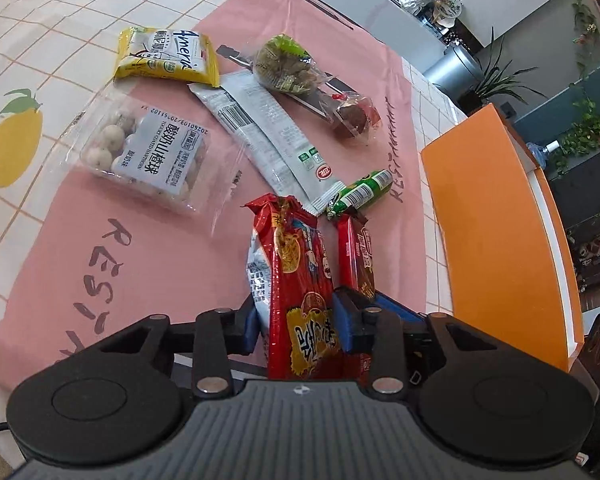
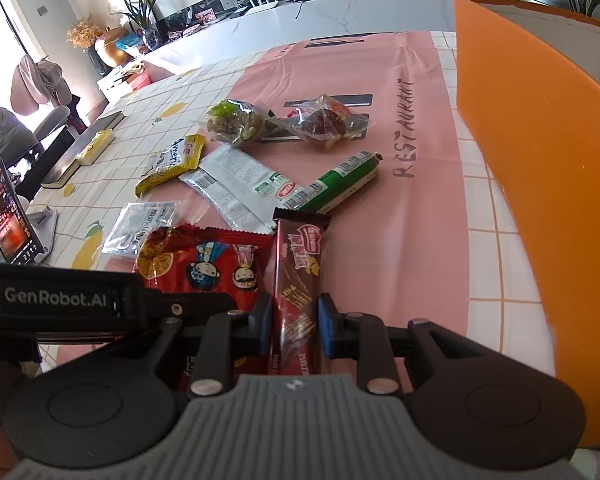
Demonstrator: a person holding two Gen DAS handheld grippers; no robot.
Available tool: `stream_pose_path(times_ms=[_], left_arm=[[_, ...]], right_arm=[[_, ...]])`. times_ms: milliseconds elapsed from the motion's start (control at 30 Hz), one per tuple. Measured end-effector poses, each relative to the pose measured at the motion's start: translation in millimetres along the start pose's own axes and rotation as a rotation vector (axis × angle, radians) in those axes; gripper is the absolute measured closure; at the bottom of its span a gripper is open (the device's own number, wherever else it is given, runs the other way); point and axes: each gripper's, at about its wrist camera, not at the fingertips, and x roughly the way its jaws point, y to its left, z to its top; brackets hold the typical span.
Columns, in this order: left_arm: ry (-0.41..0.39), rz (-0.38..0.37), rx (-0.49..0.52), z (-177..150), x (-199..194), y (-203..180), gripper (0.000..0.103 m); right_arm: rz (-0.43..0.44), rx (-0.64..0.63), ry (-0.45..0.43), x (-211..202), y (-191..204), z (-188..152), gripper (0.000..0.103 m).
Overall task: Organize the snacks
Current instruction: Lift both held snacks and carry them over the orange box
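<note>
snacks crowd the pink mat (image 1: 148,264) on our bench. our left gripper (image 1: 296,322) fingers clamp a red noodle pack (image 1: 296,264); our right gripper (image 2: 294,326) fingers clamp a brown wafer bar (image 2: 298,264). both packs are slick, so either may slide free on the way to the orange box (image 2: 540,184).

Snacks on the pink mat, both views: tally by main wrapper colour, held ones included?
Red: 1, noodle-snack bag
Brown: 1, wafer bar
Yellow: 1, packet
Green: 1, sausage stick
Grey-white: 1, long packet
Clear: 3, ball tray, green-tinted bundle, red-brown bundle
Total: 8
</note>
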Motion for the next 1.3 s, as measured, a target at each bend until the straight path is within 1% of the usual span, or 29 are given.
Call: stream_pose_path(times_ms=[67, 233, 267, 333, 367, 433, 533, 600, 833, 900, 933, 1000, 1100, 1200, 1300], left_arm=[[-0.012, -0.003, 0.004, -0.1, -4.5, 0.2, 0.069], [-0.034, 0.033, 0.067, -0.6, -12.6, -6.3, 0.072], [-0.034, 0.037, 0.080, -0.6, -13.4, -7.6, 0.072], [-0.040, 0.055, 0.111, -0.3, -15.7, -11.0, 0.073], [-0.045, 0.063, 0.124, -0.3, -17.3, -12.7, 0.073], [-0.061, 0.086, 0.158, -1.1, -21.8, -15.6, 0.073], [-0.081, 0.114, 0.189, -1.2, -26.9, -17.8, 0.074], [-0.084, 0.120, 0.188, -1.0, -28.6, -16.7, 0.074], [-0.116, 0.132, 0.213, -2.2, -42.1, -21.2, 0.075], [-0.125, 0.134, 0.218, -2.8, -47.3, -22.6, 0.075], [-0.132, 0.135, 0.219, -3.2, -50.3, -23.4, 0.075], [-0.145, 0.131, 0.224, -4.0, -57.0, -25.5, 0.075], [-0.167, 0.121, 0.238, -5.6, -67.4, -31.0, 0.075], [-0.187, 0.101, 0.260, -6.5, -77.5, -41.7, 0.075], [-0.201, 0.062, 0.286, -4.8, -86.3, -57.7, 0.075]], right_arm=[[0.001, -0.004, 0.002, 0.2, 0.6, 0.2, 0.082], [0.004, 0.000, 0.007, 0.2, -0.5, 0.5, 0.082], [0.006, -0.002, 0.009, 0.3, -0.5, 0.8, 0.080], [0.009, -0.002, 0.012, 0.6, -0.8, 1.6, 0.079], [0.015, 0.001, 0.012, 0.7, -1.3, 2.1, 0.075], [0.021, 0.010, 0.012, 1.2, -2.2, 3.4, 0.069], [0.017, 0.011, 0.007, 3.1, -1.5, 5.1, 0.069], [0.001, -0.013, 0.004, 5.3, 2.8, 5.9, 0.069], [-0.110, -0.189, -0.005, 11.4, 29.1, -0.6, 0.069], [-0.151, -0.235, -0.010, 13.0, 35.3, -3.3, 0.078], [-0.156, -0.243, -0.013, 12.9, 35.9, -4.1, 0.079], [-0.140, -0.232, -0.022, 9.5, 33.6, -4.1, 0.081], [-0.110, -0.193, -0.070, -7.5, 27.8, -1.2, 0.081], [-0.090, -0.138, -0.105, -28.9, 20.2, 2.4, 0.082], [-0.076, -0.087, -0.156, -59.4, 10.8, 5.9, 0.082]])
